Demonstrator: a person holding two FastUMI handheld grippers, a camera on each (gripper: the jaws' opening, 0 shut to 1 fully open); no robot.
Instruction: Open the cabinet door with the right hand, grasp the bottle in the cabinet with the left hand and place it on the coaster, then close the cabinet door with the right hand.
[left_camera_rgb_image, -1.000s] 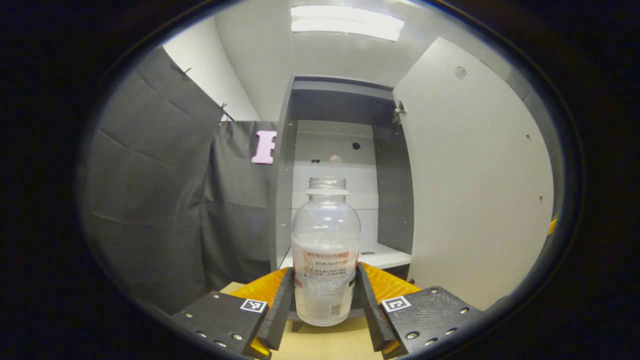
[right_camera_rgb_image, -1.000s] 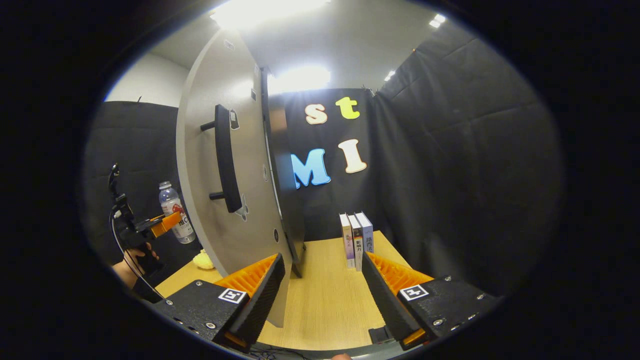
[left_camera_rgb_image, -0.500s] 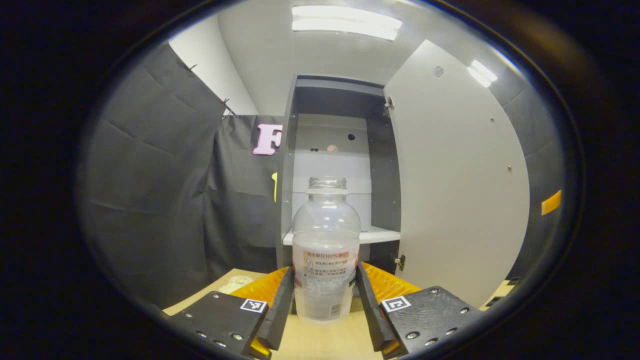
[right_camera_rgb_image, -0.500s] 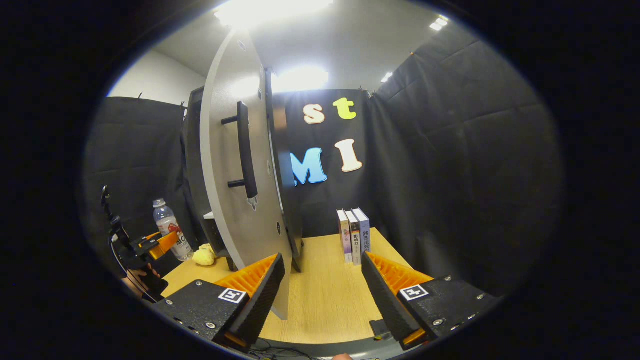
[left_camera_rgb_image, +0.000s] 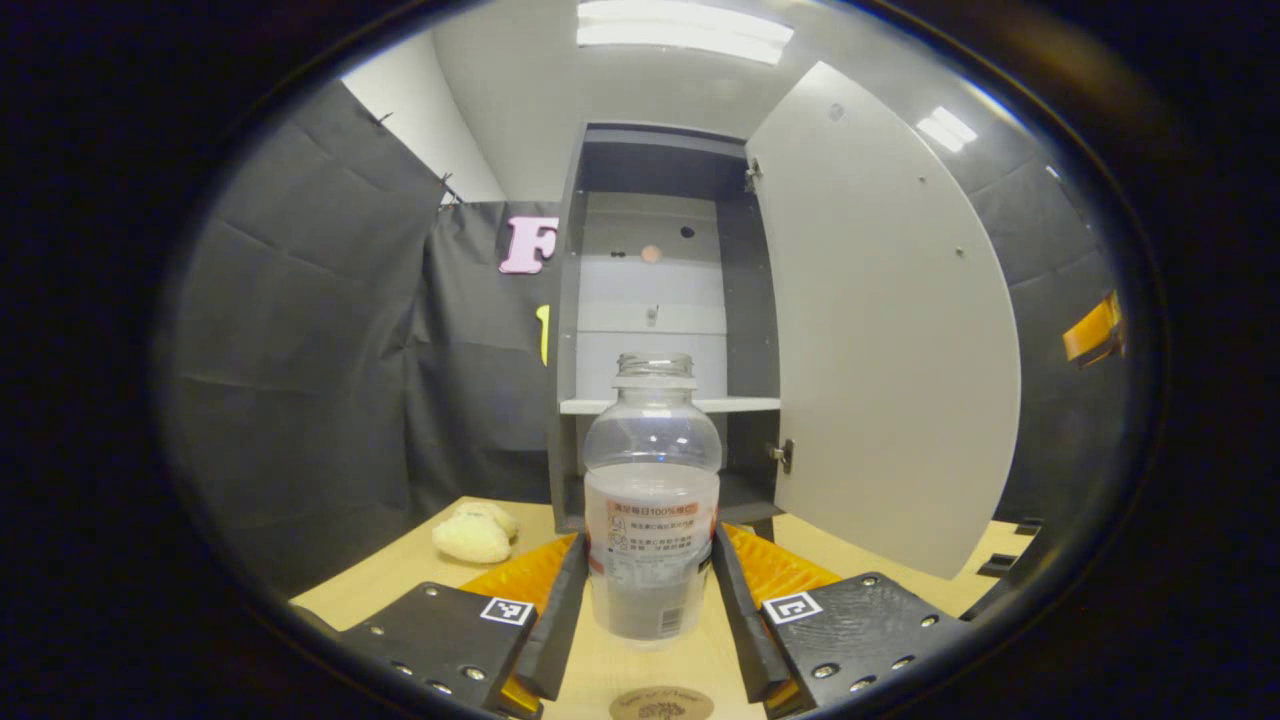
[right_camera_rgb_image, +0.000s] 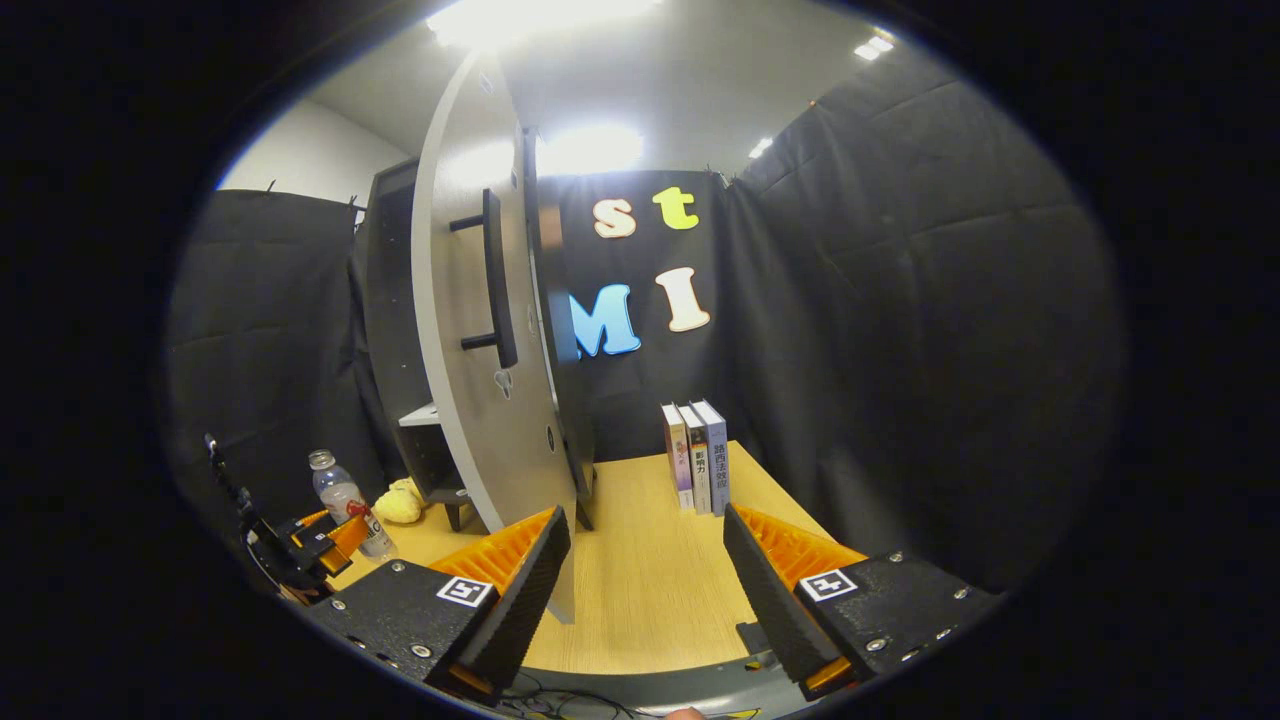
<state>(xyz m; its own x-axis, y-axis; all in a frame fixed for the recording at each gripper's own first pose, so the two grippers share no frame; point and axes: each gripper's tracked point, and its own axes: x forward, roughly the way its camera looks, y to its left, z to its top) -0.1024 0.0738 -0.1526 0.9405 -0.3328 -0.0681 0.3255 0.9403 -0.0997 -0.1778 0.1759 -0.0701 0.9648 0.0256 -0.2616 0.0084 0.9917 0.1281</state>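
Black cloth walls enclose a wooden tabletop (right_camera_rgb_image: 650, 600). The left gripper (left_camera_rgb_image: 650, 600) jaws clamp the bottle (left_camera_rgb_image: 651, 500) at frame centre, above the coaster (left_camera_rgb_image: 660, 705); the right gripper (right_camera_rgb_image: 645, 590) jaws gape, cabinet door (right_camera_rgb_image: 470, 330) open.

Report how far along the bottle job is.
Done: the cabinet door stands open and the bottle is out of the cabinet. In hand: the left tool grips the bottle just behind the coaster. Left: set it on the coaster, then shut the door with the right tool, which is open and empty.
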